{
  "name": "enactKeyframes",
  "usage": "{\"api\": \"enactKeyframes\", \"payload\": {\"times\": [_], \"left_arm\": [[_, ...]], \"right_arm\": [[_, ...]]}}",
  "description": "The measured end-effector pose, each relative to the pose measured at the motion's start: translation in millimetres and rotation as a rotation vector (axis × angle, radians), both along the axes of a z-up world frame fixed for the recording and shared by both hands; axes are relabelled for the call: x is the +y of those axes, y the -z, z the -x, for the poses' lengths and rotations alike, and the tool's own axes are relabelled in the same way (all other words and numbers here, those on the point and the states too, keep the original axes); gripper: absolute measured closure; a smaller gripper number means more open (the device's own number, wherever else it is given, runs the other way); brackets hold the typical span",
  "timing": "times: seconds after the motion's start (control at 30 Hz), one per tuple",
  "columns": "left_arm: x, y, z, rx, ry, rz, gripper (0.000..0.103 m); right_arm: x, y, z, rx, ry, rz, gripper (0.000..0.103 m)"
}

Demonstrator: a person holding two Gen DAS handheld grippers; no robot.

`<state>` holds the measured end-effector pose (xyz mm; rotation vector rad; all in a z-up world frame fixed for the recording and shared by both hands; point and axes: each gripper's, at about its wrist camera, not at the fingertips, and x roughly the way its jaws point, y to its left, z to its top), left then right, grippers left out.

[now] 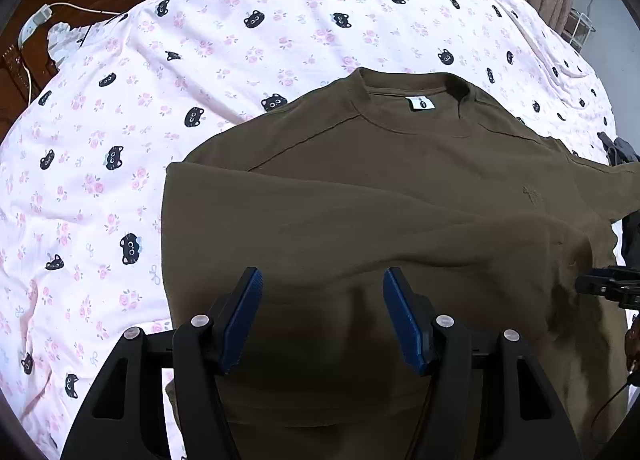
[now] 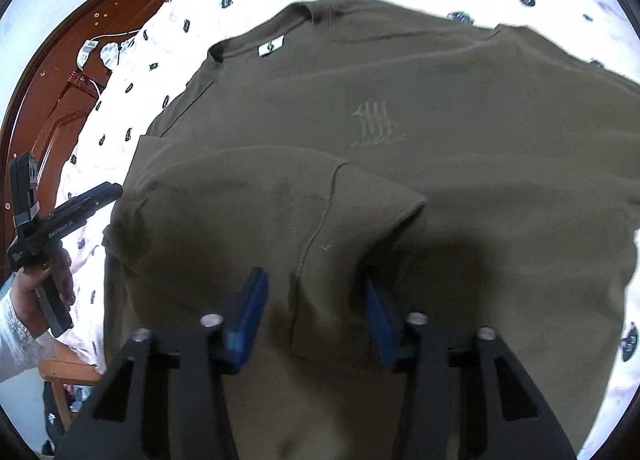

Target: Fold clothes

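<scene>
Olive-brown T-shirt (image 1: 400, 188) lies face up on the bed (image 1: 200, 60), over a pink cat-and-rose print cover. Collar and white neck label (image 1: 417, 103) point away from the person, hem toward them; long axis runs near to far. One sleeve is folded in across the chest.

Left gripper (image 1: 322, 316): released, empty, above the lower shirt.

Right gripper (image 2: 316, 312): spread wide over the folded sleeve, nothing pinched.

Only the right wrist view shows the chest logo (image 2: 376, 122) clearly, plus the hand (image 2: 44, 292) on the left gripper's handle.
</scene>
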<state>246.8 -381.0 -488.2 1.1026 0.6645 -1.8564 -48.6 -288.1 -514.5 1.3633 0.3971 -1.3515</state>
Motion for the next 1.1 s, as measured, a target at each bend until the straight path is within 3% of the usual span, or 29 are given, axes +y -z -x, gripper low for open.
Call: {"api": "enactKeyframes", "payload": {"times": [0.07, 0.3, 0.5, 0.73, 0.87, 1.0, 1.07, 1.1], "left_arm": [[-4.9, -0.5, -2.6, -0.001, 0.001, 0.003, 0.046], [-41.3, 6.3, 4.1, -0.028, 0.028, -0.034, 0.046], [-68.0, 34.8, 48.4, -0.176, 0.162, -0.084, 0.046], [-77.5, 65.9, 82.9, -0.295, 0.240, -0.115, 0.046], [-81.3, 74.7, 81.0, -0.279, 0.217, -0.134, 0.043], [-75.4, 62.9, 73.3, -0.239, 0.194, -0.107, 0.044], [-69.4, 52.2, 66.2, -0.197, 0.183, -0.088, 0.044], [-63.6, 46.2, 60.3, -0.175, 0.176, -0.079, 0.044]], "right_arm": [[-5.6, 7.0, -2.0, -0.027, -0.010, -0.023, 0.100], [11.3, -3.7, 2.3, -0.097, 0.015, -0.012, 0.100], [35.3, -19.8, 10.2, -0.146, 0.015, 0.000, 0.100], [45.5, -15.7, 21.7, -0.177, 0.042, -0.037, 0.100], [47.0, -5.9, 25.0, -0.174, 0.042, -0.087, 0.100], [47.8, -2.1, 28.0, -0.166, 0.058, -0.098, 0.096], [48.3, -1.2, 29.4, -0.162, 0.068, -0.098, 0.077], [48.6, -0.8, 30.1, -0.160, 0.072, -0.098, 0.074]]}}
